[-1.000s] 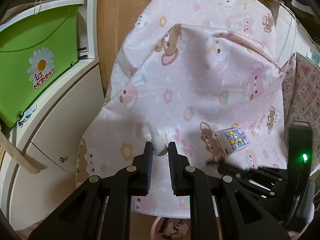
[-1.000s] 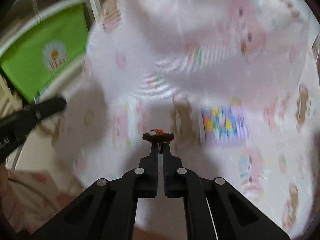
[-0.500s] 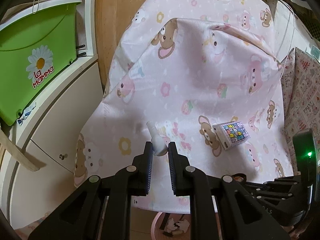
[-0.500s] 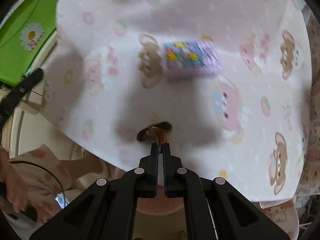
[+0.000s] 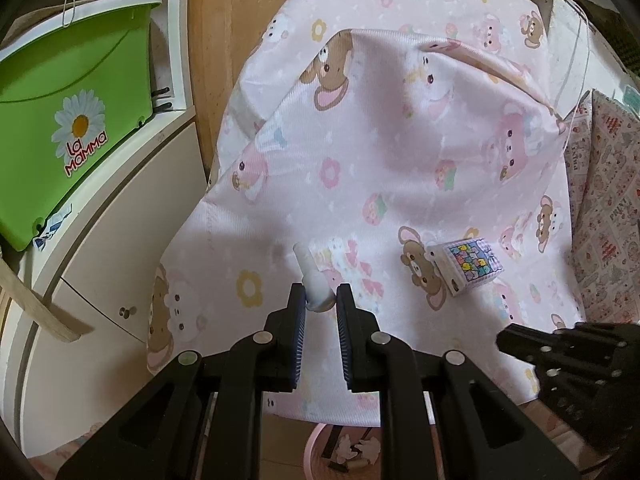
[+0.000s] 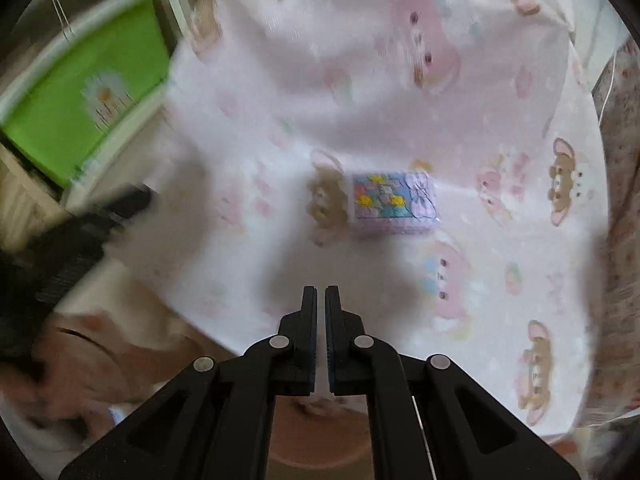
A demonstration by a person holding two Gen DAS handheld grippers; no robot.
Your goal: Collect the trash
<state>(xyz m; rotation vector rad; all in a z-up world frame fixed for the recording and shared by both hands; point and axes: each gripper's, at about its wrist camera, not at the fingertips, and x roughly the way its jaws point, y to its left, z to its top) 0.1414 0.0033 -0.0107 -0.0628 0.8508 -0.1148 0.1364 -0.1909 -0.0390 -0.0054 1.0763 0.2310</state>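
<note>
left gripper (image 5: 321,304) is clamped on a small white tube-like piece of trash (image 5: 314,280), jaws narrow, pads on its lower end, the rest sticking up and away over the pink cartoon-print cloth (image 5: 360,140). right gripper (image 6: 320,300) has its jaws closed with only a sliver between them and nothing in them; its view is motion-blurred, so it's on the move.

remaining visible trash: the small patterned box (image 6: 394,204), lying flat on the cloth a bit far of the right gripper's tips, slightly right of centre. in the left view the box (image 5: 468,268) is right of the held tube, well apart from it.

pink bin (image 5: 340,452) sits under the near edge of the cloth, just below the left gripper; there looks to be stuff in it already.

my read of the step: right goes for the box, left still has to dump the tube.

how to do it well:
- open the right jaws wide before descending; closed as they are they'd just shove the box.
- straddle the box across its short sides, come down square, don't pinch cloth with it.
- cloth is loose and wrinkled, so expect the box to slide if nudged.
- left: hold the grip, carry the tube over the bin mouth before letting go; the grip is low on the tube, so avoid tilting it.
</note>
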